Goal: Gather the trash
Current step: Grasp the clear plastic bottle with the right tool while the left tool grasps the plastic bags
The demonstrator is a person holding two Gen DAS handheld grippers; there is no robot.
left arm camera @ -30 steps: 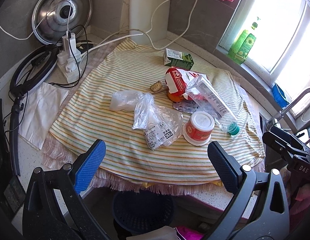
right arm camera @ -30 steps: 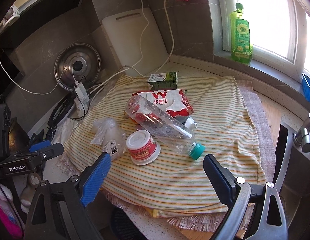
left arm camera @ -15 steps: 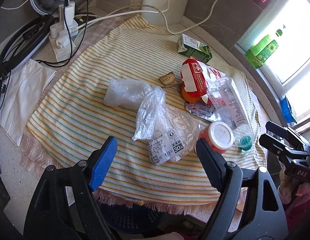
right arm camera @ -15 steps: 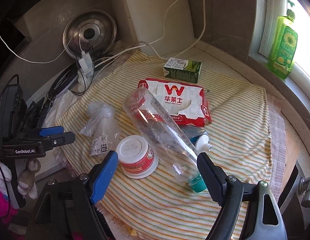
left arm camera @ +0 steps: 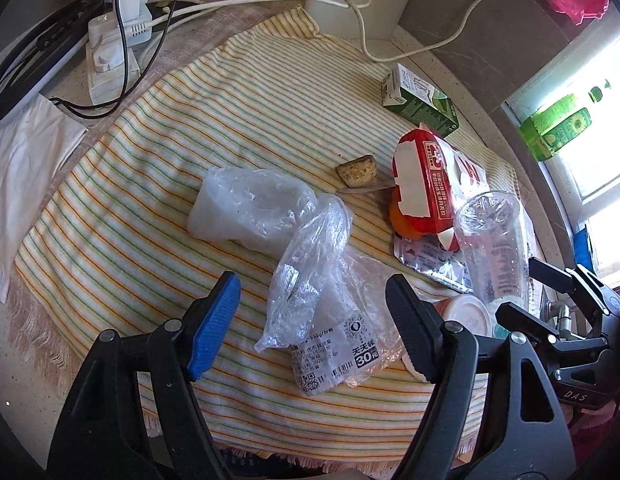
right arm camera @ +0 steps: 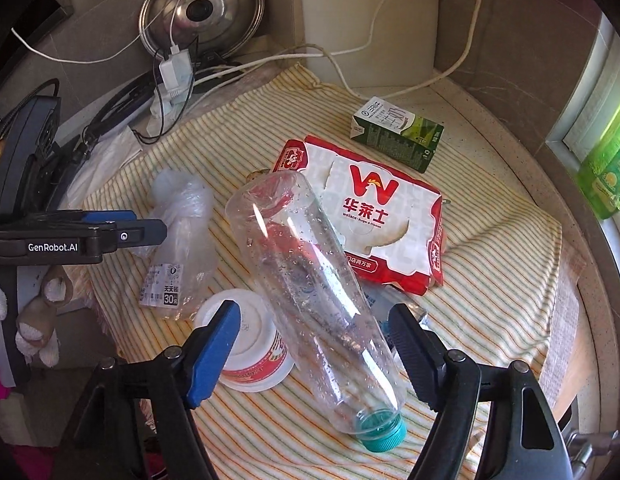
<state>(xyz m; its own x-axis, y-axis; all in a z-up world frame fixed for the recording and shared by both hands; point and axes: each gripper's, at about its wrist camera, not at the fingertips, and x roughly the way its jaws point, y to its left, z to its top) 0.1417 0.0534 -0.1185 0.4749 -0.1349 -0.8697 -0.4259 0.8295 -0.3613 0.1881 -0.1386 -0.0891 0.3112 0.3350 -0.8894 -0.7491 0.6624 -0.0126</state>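
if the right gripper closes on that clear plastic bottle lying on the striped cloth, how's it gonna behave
The clear bottle looks empty apart from droplets inside, so probably very light. Its thin, see-through wall may dent when squeezed. Round and lying on its side against the red-and-white cup, it could roll or slip away. The right gripper is open astride it.

This is a home kitchen. A pot lid [right arm camera: 202, 10] leans on the wall far ahead of the gripper. Green dish soap [right arm camera: 606, 176] stands by the window.
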